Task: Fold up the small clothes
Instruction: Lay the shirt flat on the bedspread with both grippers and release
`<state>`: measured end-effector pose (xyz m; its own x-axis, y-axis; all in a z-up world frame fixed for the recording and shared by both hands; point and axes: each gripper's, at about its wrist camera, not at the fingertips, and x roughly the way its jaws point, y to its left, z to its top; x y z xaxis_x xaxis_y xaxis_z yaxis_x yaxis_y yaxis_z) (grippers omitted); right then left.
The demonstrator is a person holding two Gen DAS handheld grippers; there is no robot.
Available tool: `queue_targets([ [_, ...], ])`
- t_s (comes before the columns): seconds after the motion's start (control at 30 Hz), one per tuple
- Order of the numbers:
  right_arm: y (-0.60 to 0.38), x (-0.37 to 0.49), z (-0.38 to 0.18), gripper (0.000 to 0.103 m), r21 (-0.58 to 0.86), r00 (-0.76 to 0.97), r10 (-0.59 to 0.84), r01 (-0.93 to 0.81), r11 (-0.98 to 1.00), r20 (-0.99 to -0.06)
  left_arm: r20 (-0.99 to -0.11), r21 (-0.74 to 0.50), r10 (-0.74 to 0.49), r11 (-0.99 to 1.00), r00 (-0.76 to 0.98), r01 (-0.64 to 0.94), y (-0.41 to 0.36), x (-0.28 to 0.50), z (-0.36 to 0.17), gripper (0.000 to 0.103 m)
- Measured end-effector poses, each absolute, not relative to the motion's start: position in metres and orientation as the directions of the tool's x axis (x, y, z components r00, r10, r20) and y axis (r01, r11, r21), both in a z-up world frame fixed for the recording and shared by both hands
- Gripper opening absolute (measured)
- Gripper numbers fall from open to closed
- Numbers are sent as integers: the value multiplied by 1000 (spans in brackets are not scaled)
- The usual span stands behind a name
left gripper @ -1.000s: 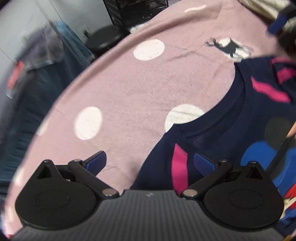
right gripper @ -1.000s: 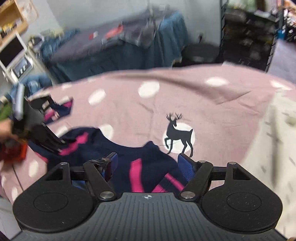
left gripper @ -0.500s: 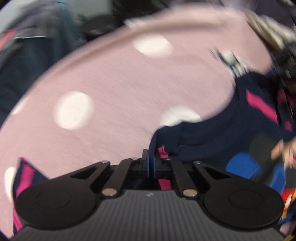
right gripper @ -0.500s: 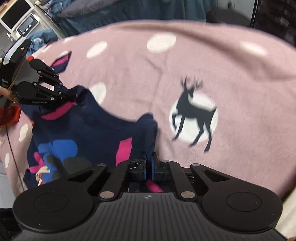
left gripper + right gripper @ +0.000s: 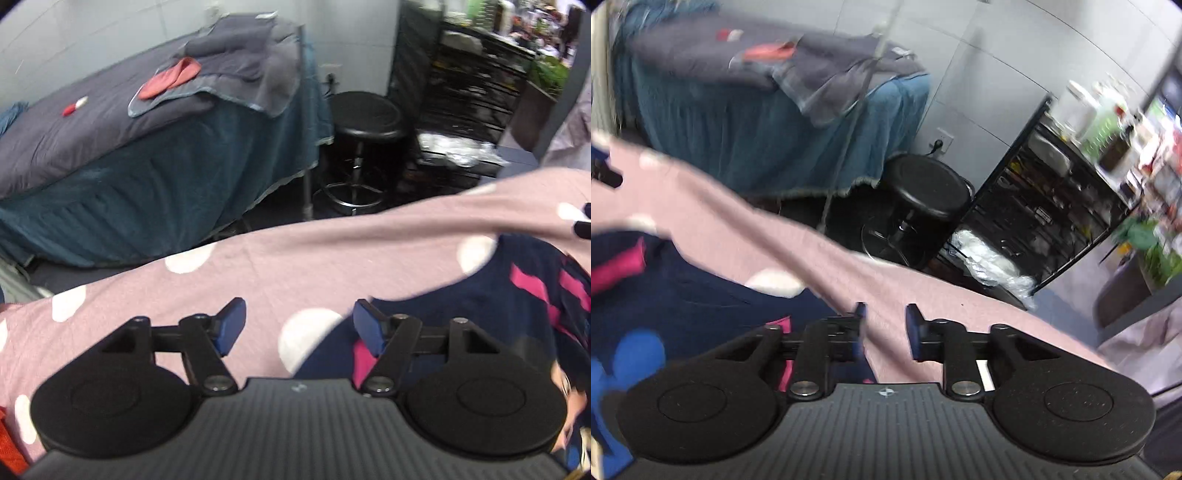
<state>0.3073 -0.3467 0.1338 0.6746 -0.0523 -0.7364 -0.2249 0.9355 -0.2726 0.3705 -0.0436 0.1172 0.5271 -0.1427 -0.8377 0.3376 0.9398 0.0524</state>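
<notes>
Your left gripper (image 5: pixel 298 325) has just been opening and stands wide, nothing between its pads, over the pink spotted cover (image 5: pixel 258 273). Your right gripper (image 5: pixel 884 328) has also just been opening, only partway, gripping nothing. The navy shirt (image 5: pixel 480 302) lies flat on the cover between the two, its near part cut off by both frames and its print blurred. Beyond, the bed (image 5: pixel 129 155) and stool (image 5: pixel 365 118) are smeared.

My work surface under a pink cover (image 5: pixel 332 251) with white dots (image 5: pixel 306 339), navy shirt (image 5: pixel 517 317) with pink stripes lying flat on it, at my left view's right, my right view's left (image 5: pixel 683 295).
</notes>
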Motion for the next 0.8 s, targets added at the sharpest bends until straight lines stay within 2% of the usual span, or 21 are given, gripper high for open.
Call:
queue_targets([
  [0.03,-348,293,138,43,-225,678,4,-250,942,-735,-835,54,-149,936,529,349,-41,357,118,81],
  [0.07,-350,277,141,46,-177,671,56,-274,945,-740,-836,49,-158,932,526,359,-37,342,118,92],
  [0.17,-353,222,147,56,-50,637,170,-313,949,-752,-849,-19,-249,896,466,445,-25,278,113,93],
  [0.3,-360,142,139,59,112,540,326,-392,913,-776,-893,-58,-286,839,347,542,-7,183,98,93],
  [0.43,-366,70,123,60,143,432,344,-433,890,-833,-929,-107,-270,852,254,513,18,106,85,92],
  [0.5,-374,46,114,60,177,388,342,-402,898,-856,-929,-165,-296,870,224,464,32,81,81,92],
  [0.63,-375,13,104,60,220,342,337,-337,915,-877,-926,-167,-285,896,246,411,42,50,72,91],
  [0.73,-369,8,91,60,261,327,355,-300,918,-876,-922,-198,-308,895,234,399,36,46,59,78],
  [0.77,-366,7,87,60,264,323,353,-287,921,-878,-922,-208,-318,887,220,411,31,47,54,68],
  [0.8,-364,5,83,60,270,322,353,-276,922,-879,-923,-207,-320,879,211,430,26,44,50,53],
])
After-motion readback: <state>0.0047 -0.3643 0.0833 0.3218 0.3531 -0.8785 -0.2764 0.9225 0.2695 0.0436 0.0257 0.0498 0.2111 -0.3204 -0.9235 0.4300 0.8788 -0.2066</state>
